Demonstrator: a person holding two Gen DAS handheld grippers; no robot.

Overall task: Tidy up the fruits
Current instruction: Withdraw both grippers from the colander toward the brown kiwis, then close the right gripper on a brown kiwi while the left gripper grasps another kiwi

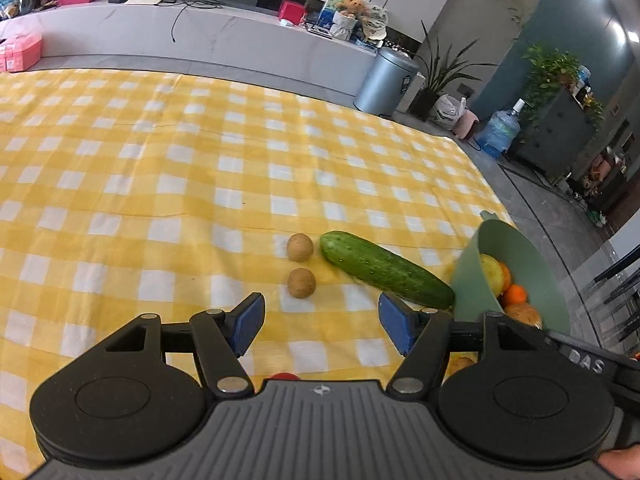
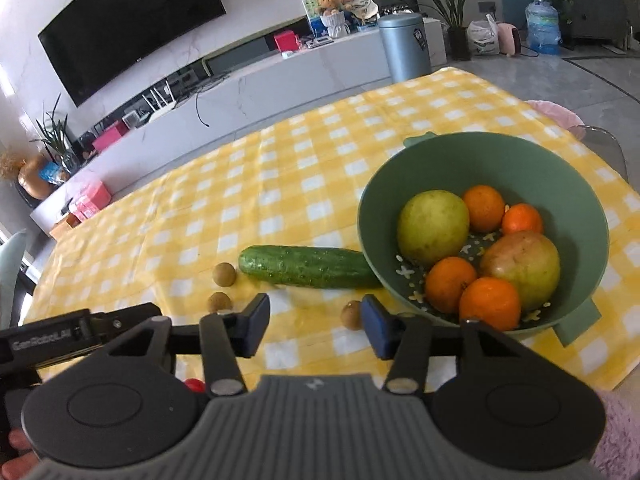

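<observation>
A green cucumber (image 1: 386, 268) (image 2: 308, 266) lies on the yellow checked cloth, its end against the green bowl (image 1: 472, 264) (image 2: 500, 160). The bowl holds a yellow-green fruit (image 2: 433, 227), a mango (image 2: 520, 266) and several oranges (image 2: 450, 284). Two small brown round fruits (image 1: 300, 247) (image 1: 301, 283) sit left of the cucumber. A third small brown fruit (image 2: 352, 315) rests just outside the right gripper's right finger. My left gripper (image 1: 322, 326) hangs open over the cloth near the two small fruits, with nothing between its pads. My right gripper (image 2: 316, 330) is open and empty too.
A small red item (image 1: 283, 376) (image 2: 194, 384) peeks out under the grippers at the near table edge. The cloth (image 1: 160, 168) stretches wide to the left and back. Beyond the table stand a grey bin (image 2: 404, 46) and a low TV cabinet (image 2: 260, 80).
</observation>
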